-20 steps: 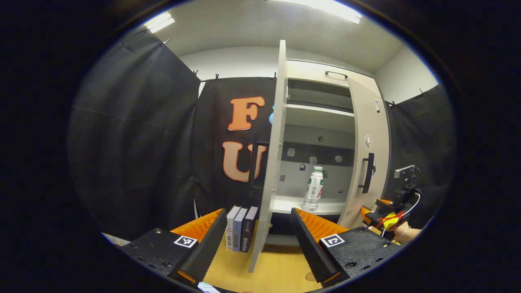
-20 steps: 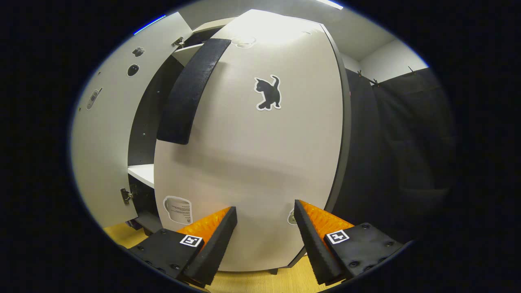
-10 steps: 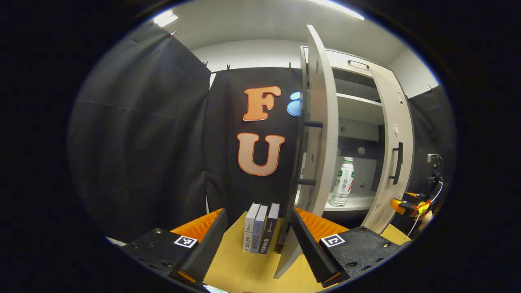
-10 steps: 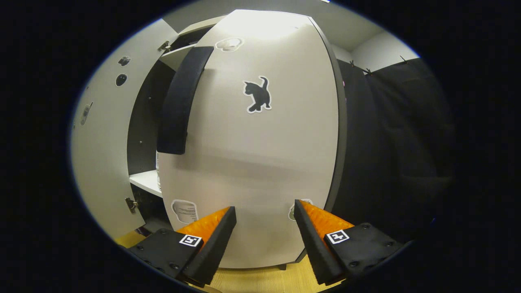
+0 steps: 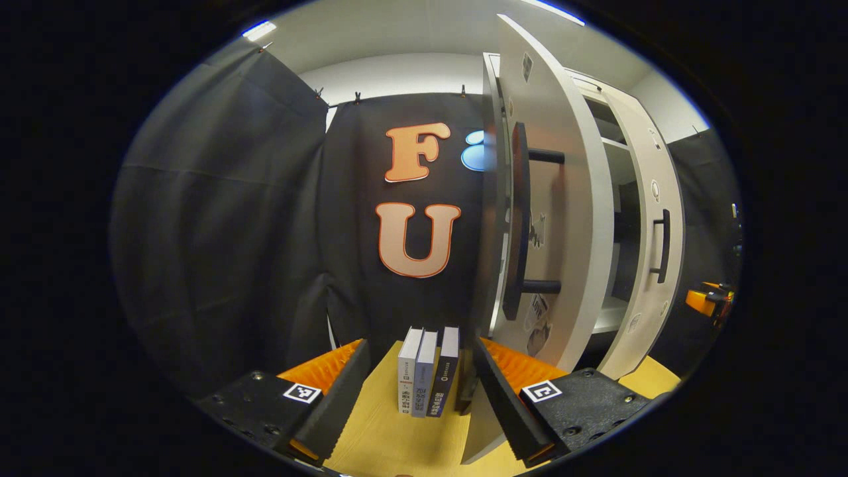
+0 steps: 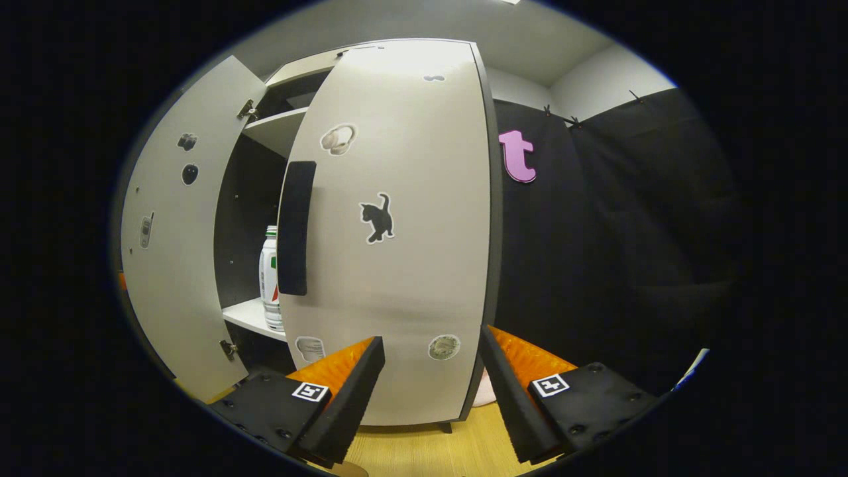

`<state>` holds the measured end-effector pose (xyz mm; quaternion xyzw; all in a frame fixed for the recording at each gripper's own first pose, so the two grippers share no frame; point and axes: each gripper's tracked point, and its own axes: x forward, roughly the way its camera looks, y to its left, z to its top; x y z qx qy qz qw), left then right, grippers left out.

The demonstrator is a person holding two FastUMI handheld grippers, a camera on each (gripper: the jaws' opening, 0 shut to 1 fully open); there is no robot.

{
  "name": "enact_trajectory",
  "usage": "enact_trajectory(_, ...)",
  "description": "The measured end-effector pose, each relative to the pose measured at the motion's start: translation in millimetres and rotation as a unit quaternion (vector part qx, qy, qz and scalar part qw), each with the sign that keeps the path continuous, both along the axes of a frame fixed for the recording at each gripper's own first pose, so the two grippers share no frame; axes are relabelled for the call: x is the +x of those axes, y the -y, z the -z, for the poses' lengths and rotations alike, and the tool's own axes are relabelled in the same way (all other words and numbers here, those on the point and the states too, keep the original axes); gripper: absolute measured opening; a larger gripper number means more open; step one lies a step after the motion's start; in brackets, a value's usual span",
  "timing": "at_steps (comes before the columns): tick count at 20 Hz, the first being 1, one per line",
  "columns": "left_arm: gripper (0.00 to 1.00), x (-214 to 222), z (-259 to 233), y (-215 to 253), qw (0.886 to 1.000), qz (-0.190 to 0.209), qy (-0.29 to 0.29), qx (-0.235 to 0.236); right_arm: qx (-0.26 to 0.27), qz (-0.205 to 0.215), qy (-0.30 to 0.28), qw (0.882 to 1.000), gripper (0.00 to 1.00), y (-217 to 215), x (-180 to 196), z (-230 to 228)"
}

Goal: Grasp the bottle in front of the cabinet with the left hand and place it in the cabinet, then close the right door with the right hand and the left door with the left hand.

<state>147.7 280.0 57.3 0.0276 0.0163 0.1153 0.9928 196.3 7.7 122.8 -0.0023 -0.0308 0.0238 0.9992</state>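
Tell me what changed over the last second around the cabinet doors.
The right claw has backed off the pale right door with the cat sticker, now nearly shut. The left claw swung round to the outer face of the pale left door. Both claws stay open and empty; the white plastic bottle stays on the shelf.

Matt doors (image 6: 397, 265), wood-grain floor (image 6: 424, 450)

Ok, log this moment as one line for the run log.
bottle: on cabinet shelf | right door: nearly shut | left door: ajar | left gripper: open | right gripper: open
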Motion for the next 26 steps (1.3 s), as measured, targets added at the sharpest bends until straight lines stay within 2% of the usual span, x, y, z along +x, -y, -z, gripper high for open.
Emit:
enact_trajectory(5, 0.95, 3, 3, 3, 1.000, -0.003, -0.008, 0.004, 0.003, 0.025, 0.013, 1.000, 0.95, 47, -40, -21)
enact_trajectory(6, 0.92, 3, 5, 4, 1.000, -0.003, -0.010, 0.003, 0.003, 0.025, 0.015, 1.000, 0.95, 51, -48, -23)
enact_trajectory(10, 0.95, 4, 3, 5, 1.000, -0.005, -0.013, 0.011, -0.013, 0.015, 0.020, 1.000, 0.95, 49, -72, -30)
enact_trajectory(13, 0.94, 6, 1, 12, 1.000, 0.000, -0.016, 0.026, -0.018, 0.006, 0.027, 0.999, 0.95, 38, -76, -37)
enact_trajectory(14, 0.91, 6, 3, 16, 0.999, 0.007, -0.019, 0.026, -0.017, 0.004, 0.028, 0.999, 0.95, 34, -77, -39)
enact_trajectory(15, 0.94, 7, 4, 21, 0.999, 0.017, -0.023, 0.022, -0.015, 0.001, 0.029, 0.999, 0.95, 31, -77, -40)
enact_trajectory(16, 0.91, 7, 6, 25, 0.999, 0.024, -0.027, 0.018, -0.012, -0.003, 0.030, 0.999, 0.95, 28, -77, -40)
enact_trajectory(18, 0.91, 9, 7, 32, 0.999, 0.035, -0.032, 0.018, -0.010, -0.009, 0.029, 0.999, 0.95, 24, -77, -39)
enact_trajectory(19, 0.94, 10, 6, 35, 0.999, 0.038, -0.032, 0.021, -0.012, -0.011, 0.028, 0.999, 0.95, 23, -76, -37)
enact_trajectory(26, 0.94, 16, 9, 64, 0.997, 0.059, -0.035, 0.020, -0.019, -0.019, 0.020, 0.999, 0.95, 19, -75, -33)
